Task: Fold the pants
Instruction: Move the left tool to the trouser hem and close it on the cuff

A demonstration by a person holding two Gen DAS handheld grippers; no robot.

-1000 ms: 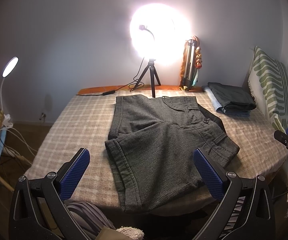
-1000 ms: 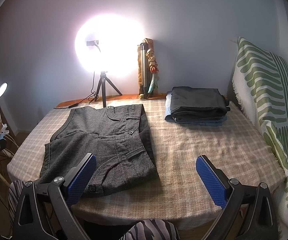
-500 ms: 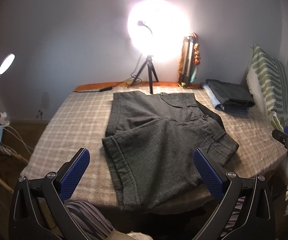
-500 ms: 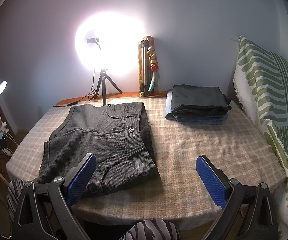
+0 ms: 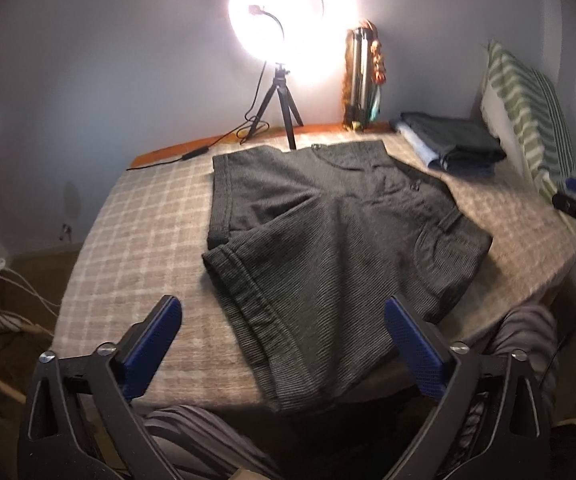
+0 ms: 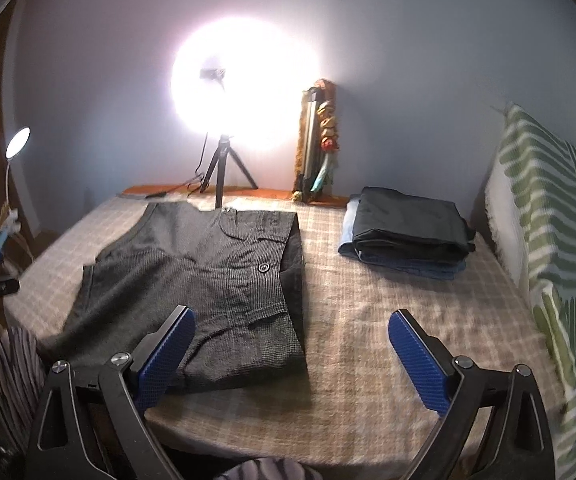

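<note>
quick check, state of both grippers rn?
Left gripper: open, jaws have just been closing slightly, holding nothing; gray shorts below.
Right gripper: open, holding nothing.

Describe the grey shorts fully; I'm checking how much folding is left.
The grey shorts are of dark, finely checked woven cloth with cuffed leg hems, buttoned pockets and a waistband button. They lie flat on the checked tablecloth, one leg laid askew over the other, the nearest hem hanging over the table's front edge. Neither hand-held gripper touches them; the folded clothes stack lies apart.
</note>
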